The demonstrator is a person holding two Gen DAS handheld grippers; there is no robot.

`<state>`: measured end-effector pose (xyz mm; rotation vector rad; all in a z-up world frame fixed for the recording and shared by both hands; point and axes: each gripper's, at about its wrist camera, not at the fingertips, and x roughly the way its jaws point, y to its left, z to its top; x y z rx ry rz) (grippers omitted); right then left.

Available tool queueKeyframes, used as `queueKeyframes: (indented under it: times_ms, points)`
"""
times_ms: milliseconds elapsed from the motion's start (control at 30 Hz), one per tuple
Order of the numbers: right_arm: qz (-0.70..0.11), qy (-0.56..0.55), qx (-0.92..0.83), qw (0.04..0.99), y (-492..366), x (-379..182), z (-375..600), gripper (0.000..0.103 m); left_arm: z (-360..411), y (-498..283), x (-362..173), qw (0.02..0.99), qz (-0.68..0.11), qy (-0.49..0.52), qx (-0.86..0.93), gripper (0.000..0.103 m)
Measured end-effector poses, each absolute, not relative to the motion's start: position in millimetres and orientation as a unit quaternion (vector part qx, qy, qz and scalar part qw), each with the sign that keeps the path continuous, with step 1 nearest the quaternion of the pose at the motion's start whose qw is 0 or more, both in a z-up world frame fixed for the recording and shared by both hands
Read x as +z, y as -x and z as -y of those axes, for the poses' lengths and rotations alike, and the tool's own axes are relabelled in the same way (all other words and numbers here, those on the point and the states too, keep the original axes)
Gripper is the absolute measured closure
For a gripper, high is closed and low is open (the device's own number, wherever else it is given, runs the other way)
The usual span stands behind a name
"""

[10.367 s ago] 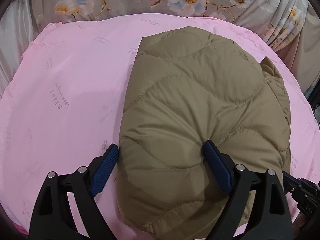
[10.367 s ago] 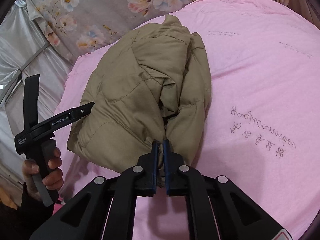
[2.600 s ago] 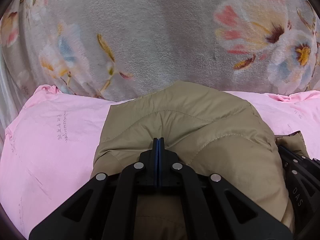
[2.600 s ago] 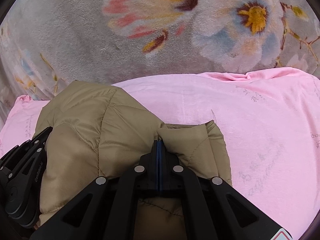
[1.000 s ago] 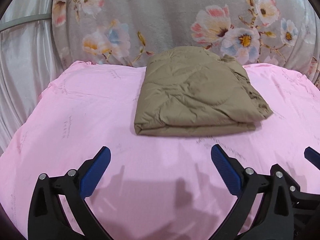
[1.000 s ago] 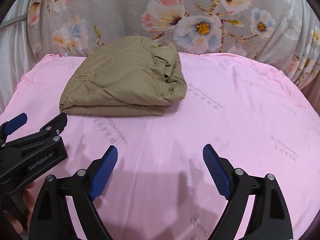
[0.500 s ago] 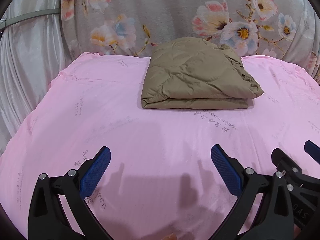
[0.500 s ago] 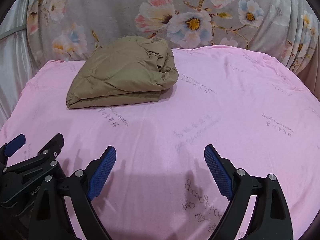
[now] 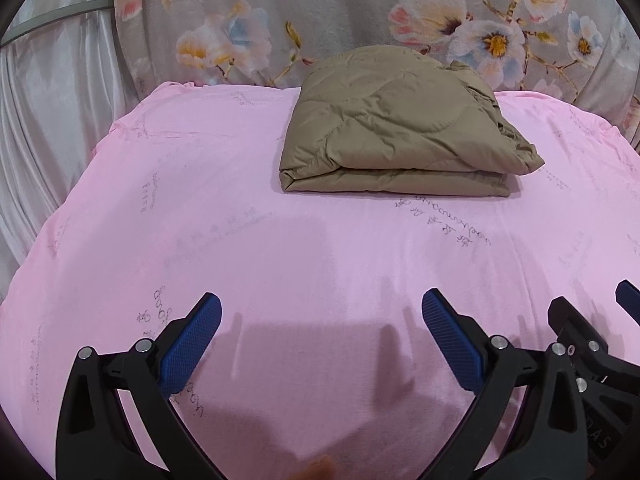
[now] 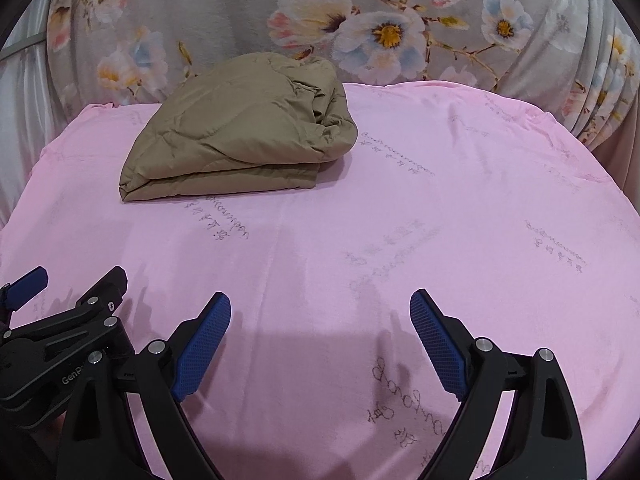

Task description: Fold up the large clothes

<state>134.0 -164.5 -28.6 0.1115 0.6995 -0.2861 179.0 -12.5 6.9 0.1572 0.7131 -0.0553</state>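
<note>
A tan quilted jacket [image 9: 400, 128] lies folded into a thick rectangle at the far side of the pink sheet [image 9: 280, 248], against the floral backdrop. The right wrist view shows the same jacket [image 10: 240, 136] at upper left, its bunched side to the right. My left gripper [image 9: 320, 332] hangs open over the near part of the sheet, nothing between its blue pads. The right gripper [image 10: 320, 332] is open too and empty, well short of the jacket. Each gripper shows at the edge of the other's view.
A grey floral cloth [image 9: 360, 20] hangs behind the surface, with a pale curtain [image 9: 48, 100] at the left. The pink sheet [image 10: 440, 220] carries faint printed writing. The sheet drops away at its left and right edges.
Both grippers let go of the folded jacket at the back of the sheet, opened wide and drew back toward the near edge. The jacket now lies farther away.
</note>
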Motion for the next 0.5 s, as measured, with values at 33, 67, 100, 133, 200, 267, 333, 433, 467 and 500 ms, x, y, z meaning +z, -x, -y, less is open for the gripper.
queueKeyframes:
  times_ms: [33, 67, 100, 133, 200, 267, 333, 433, 467, 500]
  points:
    - [-0.341, -0.054, -0.14, 0.928, -133.9, -28.6, 164.5, 0.014, 12.2, -178.8, 6.6, 0.934, -0.349, -0.076, -0.027, 0.005]
    - [-0.34, -0.053, -0.14, 0.928, -134.0, -28.6, 164.7, 0.014, 12.1, -178.9, 6.5, 0.934, -0.349, -0.076, -0.027, 0.005]
    - [-0.34, -0.053, -0.139, 0.929, -133.8, -28.8, 164.6, 0.014, 11.9, -179.3, 6.7, 0.934, -0.349, -0.077, -0.027, 0.005]
    - [-0.34, -0.053, -0.139, 0.929, -133.7, -28.8, 164.7, 0.014, 11.8, -179.0, 6.6, 0.934, -0.348, -0.077, -0.027, 0.005]
    - [-0.34, -0.053, -0.139, 0.929, -133.9, -28.8, 165.0, 0.014, 11.7, -179.1, 7.0, 0.934, -0.347, -0.077, -0.026, 0.005]
    - [-0.34, -0.053, -0.139, 0.929, -133.9, -28.8, 165.2, 0.014, 11.7, -179.0, 7.1, 0.935, -0.346, -0.078, -0.026, 0.005]
    - [-0.34, -0.052, -0.139, 0.929, -133.9, -28.9, 165.5, 0.014, 11.7, -178.5, 7.0, 0.935, -0.345, -0.079, -0.025, 0.005]
    - [-0.338, -0.051, -0.14, 0.929, -132.9, -27.7, 164.4, 0.014, 10.9, -178.4, 7.7, 0.936, -0.343, -0.079, -0.025, 0.005]
    - [-0.338, -0.051, -0.141, 0.929, -132.7, -27.7, 164.3, 0.014, 11.0, -178.1, 7.9, 0.936, -0.342, -0.08, -0.024, 0.005]
    - [-0.338, -0.051, -0.14, 0.929, -132.7, -27.2, 164.4, 0.014, 11.1, -177.6, 8.2, 0.936, -0.341, -0.081, -0.023, 0.005]
